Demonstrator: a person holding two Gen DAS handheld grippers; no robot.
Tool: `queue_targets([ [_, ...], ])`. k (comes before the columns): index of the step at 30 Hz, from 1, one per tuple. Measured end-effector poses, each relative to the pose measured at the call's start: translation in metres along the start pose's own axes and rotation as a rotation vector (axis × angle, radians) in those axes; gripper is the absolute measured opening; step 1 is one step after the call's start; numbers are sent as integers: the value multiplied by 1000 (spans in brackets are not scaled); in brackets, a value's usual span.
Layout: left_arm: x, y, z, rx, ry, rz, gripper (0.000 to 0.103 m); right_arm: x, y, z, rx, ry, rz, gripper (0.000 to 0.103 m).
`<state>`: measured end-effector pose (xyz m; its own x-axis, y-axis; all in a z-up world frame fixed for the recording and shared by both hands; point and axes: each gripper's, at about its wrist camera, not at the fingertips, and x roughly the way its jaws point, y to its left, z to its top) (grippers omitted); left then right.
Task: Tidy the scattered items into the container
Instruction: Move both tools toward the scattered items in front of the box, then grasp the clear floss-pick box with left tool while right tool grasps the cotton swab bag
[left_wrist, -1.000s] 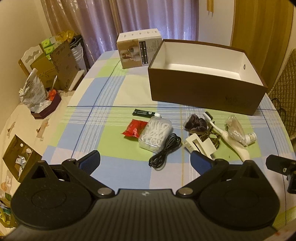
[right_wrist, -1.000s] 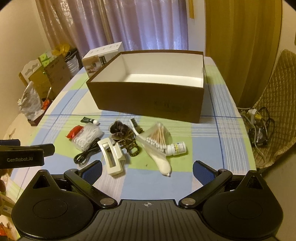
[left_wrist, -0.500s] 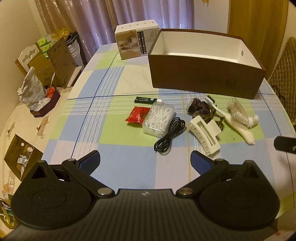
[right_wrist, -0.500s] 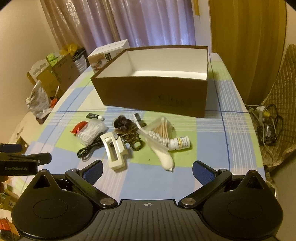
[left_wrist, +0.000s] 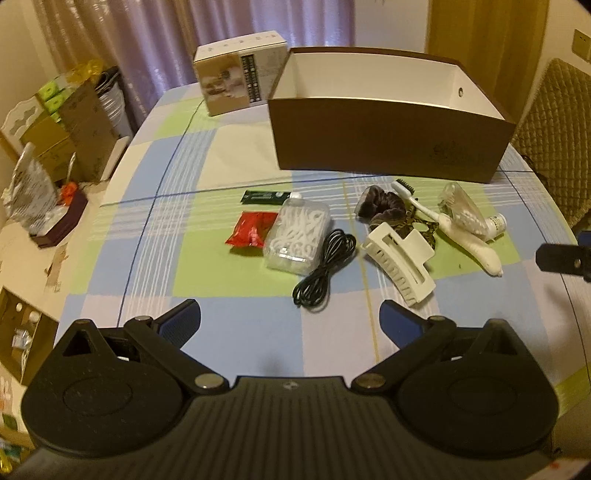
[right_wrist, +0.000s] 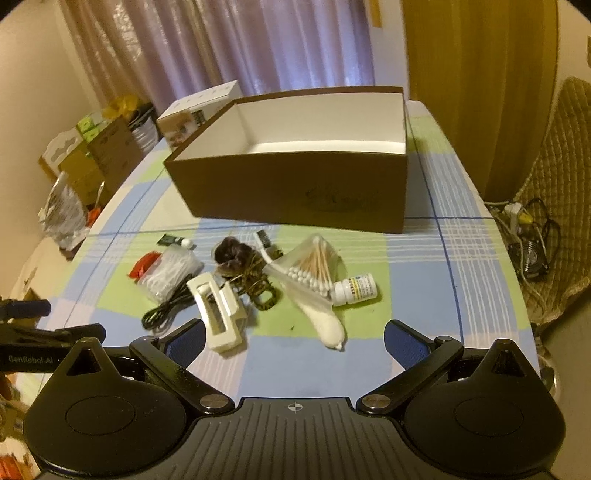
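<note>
Both tongs are being held spread and empty above the near edge of the counter (left_wrist: 122, 229): left tongs (left_wrist: 290, 321), right tongs (right_wrist: 293, 338). Just beyond them, the scattered items are lying in a cluster at mid-counter: a white hair claw (left_wrist: 399, 258), a coiled black cable (left_wrist: 325, 273), a clear floss-pick box (left_wrist: 297, 236), a red packet (left_wrist: 251, 233), a dark scrunchie (right_wrist: 231, 253), a bag of cotton swabs (right_wrist: 314, 266) and a pill bottle (right_wrist: 356, 288). Toward the far edge, the brown container (right_wrist: 295, 188) is standing open, with nothing visible inside.
</note>
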<state>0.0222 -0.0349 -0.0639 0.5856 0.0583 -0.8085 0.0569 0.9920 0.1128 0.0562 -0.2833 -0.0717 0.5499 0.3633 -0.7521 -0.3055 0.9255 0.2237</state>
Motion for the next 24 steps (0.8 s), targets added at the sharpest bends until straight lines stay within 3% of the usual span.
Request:
queue_targets([
  [3,9,1,5,50,1,1,98,7,-1,3,9,8,-13,91],
  [8,24,3,13,144,-12,-16,93,21,-4,7,48,23,-16,90],
  [12,40,11,22,146,-9,-57,87,32,-3,11,50,25,-25,90],
  [17,60,18,33,144,8,-90,70,44,-3,14,50,29,-34,90],
  [21,77,18,40,161,14,-120,65,52,-6,15,56,32,-41,90],
  [24,89,18,45,175,24,-141,52,58,-8,16,42,24,-38,90],
])
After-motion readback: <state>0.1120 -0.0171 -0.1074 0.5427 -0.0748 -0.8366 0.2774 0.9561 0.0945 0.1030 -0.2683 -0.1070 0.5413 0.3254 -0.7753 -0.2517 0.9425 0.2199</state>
